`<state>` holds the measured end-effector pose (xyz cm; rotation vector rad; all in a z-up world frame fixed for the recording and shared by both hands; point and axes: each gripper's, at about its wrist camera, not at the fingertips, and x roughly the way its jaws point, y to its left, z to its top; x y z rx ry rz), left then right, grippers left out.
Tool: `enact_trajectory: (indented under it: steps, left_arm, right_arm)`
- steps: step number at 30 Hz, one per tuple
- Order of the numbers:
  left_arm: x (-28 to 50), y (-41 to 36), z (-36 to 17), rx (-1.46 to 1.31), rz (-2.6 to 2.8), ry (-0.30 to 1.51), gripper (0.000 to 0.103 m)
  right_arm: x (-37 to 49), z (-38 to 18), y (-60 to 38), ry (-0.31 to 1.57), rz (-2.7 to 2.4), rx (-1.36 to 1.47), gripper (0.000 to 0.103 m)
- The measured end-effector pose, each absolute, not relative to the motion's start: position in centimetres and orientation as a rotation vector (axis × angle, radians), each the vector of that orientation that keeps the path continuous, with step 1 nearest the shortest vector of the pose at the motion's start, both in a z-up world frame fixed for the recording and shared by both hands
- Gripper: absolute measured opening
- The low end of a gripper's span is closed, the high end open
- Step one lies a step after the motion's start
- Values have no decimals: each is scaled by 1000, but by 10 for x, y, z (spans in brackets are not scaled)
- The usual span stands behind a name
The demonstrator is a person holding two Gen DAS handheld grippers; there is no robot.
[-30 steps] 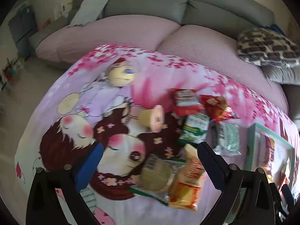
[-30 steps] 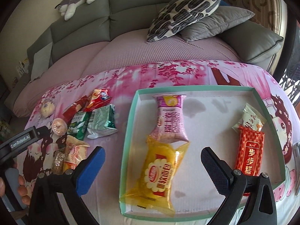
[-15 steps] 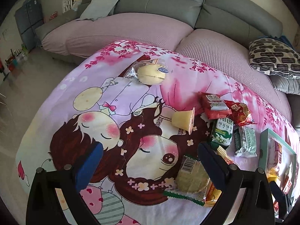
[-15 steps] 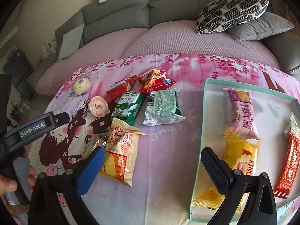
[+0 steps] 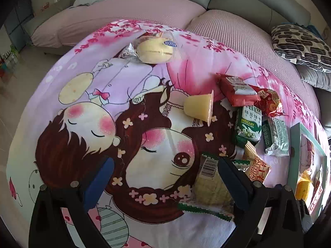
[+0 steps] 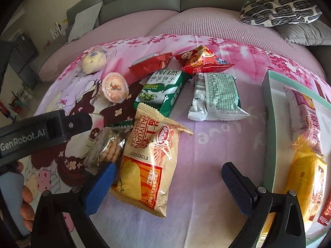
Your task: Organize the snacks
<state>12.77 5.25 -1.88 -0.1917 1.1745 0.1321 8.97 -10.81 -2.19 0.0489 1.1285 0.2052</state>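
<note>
Loose snacks lie on a cartoon-print cloth. In the right wrist view my open, empty right gripper point(image 6: 167, 175) hovers over an orange-and-cream Swiss roll pack point(image 6: 151, 161), with a clear cracker pack point(image 6: 105, 148) at its left finger. Beyond lie a green biscuit pack point(image 6: 161, 91), a silver-green pack point(image 6: 217, 97), two red packs point(image 6: 151, 64) and a jelly cup point(image 6: 114, 86). The teal tray point(image 6: 269, 124) at right holds a pink pack point(image 6: 306, 113) and a yellow pack point(image 6: 306, 177). My open left gripper point(image 5: 163, 169) hovers above the cloth, the cracker pack point(image 5: 209, 186) under its right finger.
A round wrapped bun point(image 5: 155, 50) lies at the cloth's far side. A jelly cup point(image 5: 200, 107) lies on its side. A grey sofa with pink cover point(image 5: 144, 8) and patterned cushion point(image 5: 300, 43) is behind. Floor drops away left of the cloth.
My right gripper has swung left from over the tray to over the loose snacks. My left gripper has shifted left and pulled back, so the snacks sit further right in its view.
</note>
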Motion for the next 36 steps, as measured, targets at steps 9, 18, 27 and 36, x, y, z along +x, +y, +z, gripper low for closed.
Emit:
enact_trajectory:
  steps: [9, 18, 27, 36]
  left_arm:
    - [129, 37, -24, -183, 50, 1222, 100]
    - [132, 21, -36, -141, 19, 1281, 101]
    - [134, 18, -46, -137, 31, 1311, 100]
    - [135, 7, -51, -127, 21, 1303, 59]
  right_arm:
    - [91, -30, -104, 1122, 160, -18, 103]
    - [93, -27, -119, 1109, 127, 5, 102]
    - [93, -25, -120, 1085, 141, 7, 88]
    - [93, -19, -130, 1083, 142, 55, 57]
